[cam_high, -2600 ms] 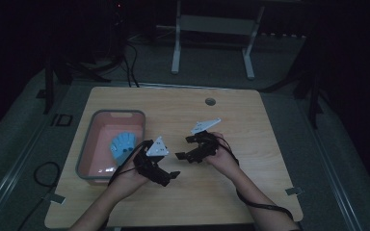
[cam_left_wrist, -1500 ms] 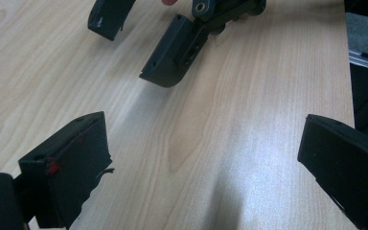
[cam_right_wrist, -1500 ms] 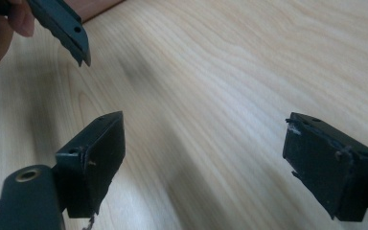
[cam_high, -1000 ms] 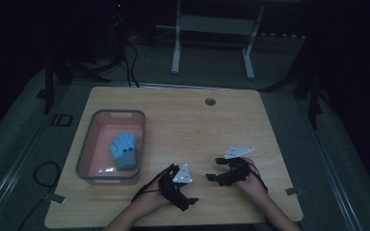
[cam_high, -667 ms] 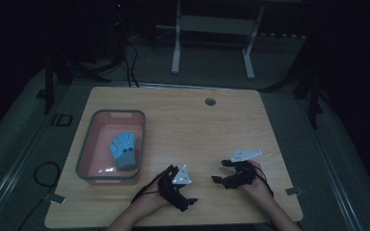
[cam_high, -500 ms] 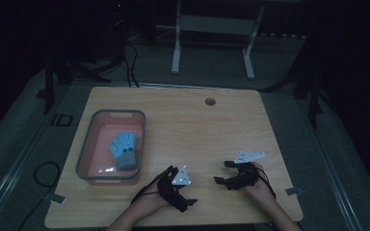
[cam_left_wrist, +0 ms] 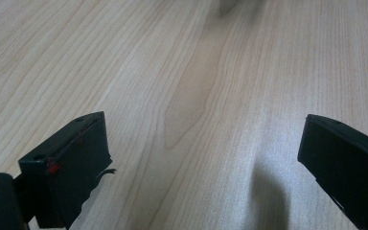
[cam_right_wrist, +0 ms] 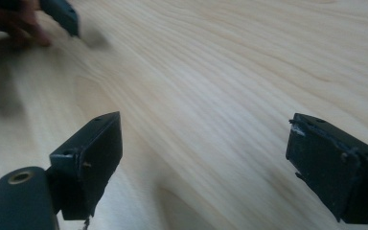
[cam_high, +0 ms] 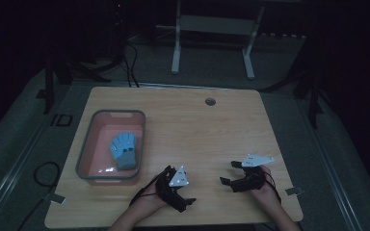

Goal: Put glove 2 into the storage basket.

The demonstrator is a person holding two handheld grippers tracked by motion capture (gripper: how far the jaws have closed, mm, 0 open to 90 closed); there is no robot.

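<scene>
A blue glove [cam_high: 124, 150] lies flat in a pink tray [cam_high: 87, 144] on the left part of the wooden table [cam_high: 207, 134]. My left gripper [cam_high: 184, 186] rests near the front edge, right of the tray, with jaws wide apart and nothing between them. The left gripper view has my left gripper [cam_left_wrist: 203, 124] over bare wood. My right gripper [cam_high: 228, 172] sits at the front right, pointing left, also open and empty. In the right gripper view my right gripper [cam_right_wrist: 205, 120] frames bare table, with the other hand [cam_right_wrist: 14, 21] and its gripper far off at top left.
A round cable hole [cam_high: 210, 101] sits near the table's far edge. A white stand [cam_high: 212, 29] is on the floor behind the table. Cables [cam_high: 43, 171] lie on the floor at the left. Open wood stretches between the two grippers and the far edge.
Both grippers have drawn back from the table's middle toward the front edge. Over the last second the right one slid a little further right; the left one stayed put.
</scene>
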